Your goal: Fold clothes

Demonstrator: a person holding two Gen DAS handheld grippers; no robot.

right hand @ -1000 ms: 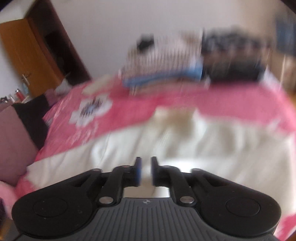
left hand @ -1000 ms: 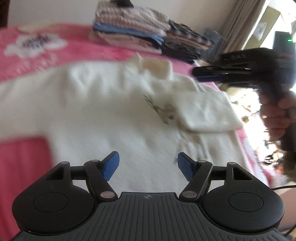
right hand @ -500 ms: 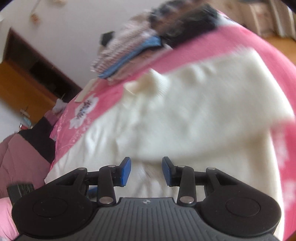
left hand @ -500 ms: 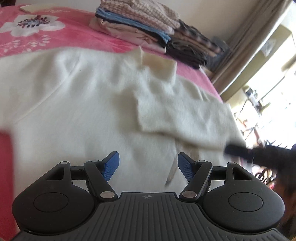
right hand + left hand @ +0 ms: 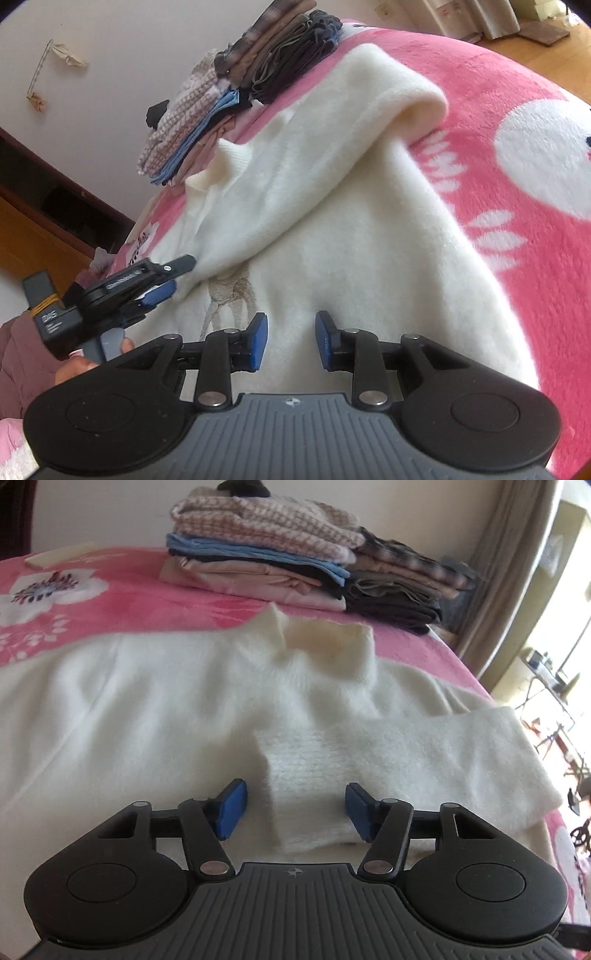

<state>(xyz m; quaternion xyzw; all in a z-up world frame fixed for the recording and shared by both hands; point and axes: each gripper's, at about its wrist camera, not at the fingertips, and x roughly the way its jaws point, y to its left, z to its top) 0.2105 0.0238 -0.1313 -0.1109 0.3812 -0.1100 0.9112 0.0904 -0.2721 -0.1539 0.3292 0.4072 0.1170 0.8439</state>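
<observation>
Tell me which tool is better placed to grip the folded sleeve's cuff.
Left. The left tool already straddles the cuff of the fluffy cream knitted sweater, closing around it. The right tool hovers over the sweater's body.

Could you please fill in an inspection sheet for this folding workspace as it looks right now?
Surface: pink floral blanket.
Job's things: white sweater spread flat, one sleeve folded across its front.
Clutter: two stacks of folded clothes behind the collar.
Grippers: left gripper closing, sleeve cuff between its pads, not pressed; right gripper closing over the sweater, nothing gripped.
Cables: nothing seen.
Surroundings: curtain, wooden door.
</observation>
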